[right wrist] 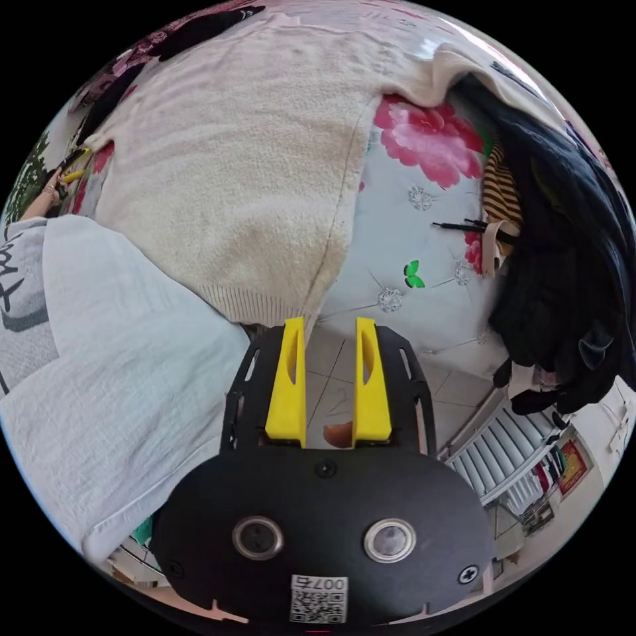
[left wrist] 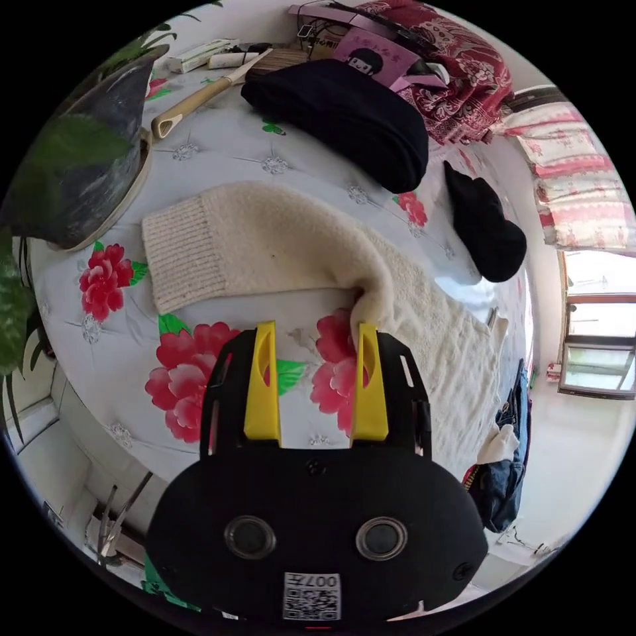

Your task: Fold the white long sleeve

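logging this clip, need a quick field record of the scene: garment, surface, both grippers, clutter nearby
garment: cream knit sweater, spread flat, one sleeve stretched out with its ribbed cuff at the end
surface: floral bedspread, white with red flowers
left gripper: jaws apart, one jaw at the sleeve's underarm edge, nothing clamped
right gripper: jaws apart, just off the sweater's ribbed hem
clutter: black garment, smaller black item, brush
person: light sleeve beside the right gripper
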Tool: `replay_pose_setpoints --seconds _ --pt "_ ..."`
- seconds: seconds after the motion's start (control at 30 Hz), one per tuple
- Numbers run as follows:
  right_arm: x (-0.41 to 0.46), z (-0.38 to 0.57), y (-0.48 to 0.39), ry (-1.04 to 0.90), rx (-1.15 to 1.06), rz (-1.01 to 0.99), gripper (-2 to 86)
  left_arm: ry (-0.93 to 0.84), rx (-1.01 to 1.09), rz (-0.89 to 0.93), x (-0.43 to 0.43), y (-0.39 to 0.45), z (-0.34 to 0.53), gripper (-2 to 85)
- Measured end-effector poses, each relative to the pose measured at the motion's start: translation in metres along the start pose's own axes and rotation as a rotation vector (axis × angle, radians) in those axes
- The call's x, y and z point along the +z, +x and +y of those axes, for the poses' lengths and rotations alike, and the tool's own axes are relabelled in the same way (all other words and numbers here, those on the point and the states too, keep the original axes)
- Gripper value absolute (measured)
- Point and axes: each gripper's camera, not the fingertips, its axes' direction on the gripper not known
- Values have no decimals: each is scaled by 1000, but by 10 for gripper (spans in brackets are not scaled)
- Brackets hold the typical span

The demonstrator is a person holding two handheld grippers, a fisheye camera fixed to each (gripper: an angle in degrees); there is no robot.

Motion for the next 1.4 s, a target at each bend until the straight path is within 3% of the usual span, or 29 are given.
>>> replay_pose_setpoints --seconds 0.17,0.27,0.4,0.6,0.67,0.7,0.77,0.87,0.93,1.03,1.1,1.2,1.4 --pt "-20 -10 -6 109 68 -54 152 -14 -213 -130 -3 -11 -8 77" --pt "-29 -23 -12 159 57 -85 151 121 -66 100 -15 -1 5 81" --pt "-43 -36 -23 208 17 -98 148 171 -43 120 -20 -4 14 81" --pt "-57 -43 -48 249 -76 -65 142 160 -230 466 -2 -55 1 104" --pt "-58 -41 -55 266 -101 -41 138 167 -250 505 -1 -52 1 90" --pt "-58 -40 -56 270 -105 -39 137 203 -253 518 -6 -44 3 39" --pt "-59 -38 -59 287 -111 -41 132 253 -169 496 -20 -17 6 6" --pt "-62 -34 -61 339 -103 -46 126 338 218 428 -62 76 26 -1" --pt "-64 -31 -60 388 -88 -56 121 347 673 305 -81 181 83 5" --pt "-61 -33 -55 471 -38 -114 111 220 1112 224 -51 282 183 40" --pt "-56 -38 -50 505 -2 -189 105 100 1288 154 -12 317 240 80" --pt "-44 -50 -41 542 56 -304 93 -61 1353 7 45 336 302 116" --pt "-25 -91 -38 534 47 -379 61 -64 1265 -86 52 309 324 99"
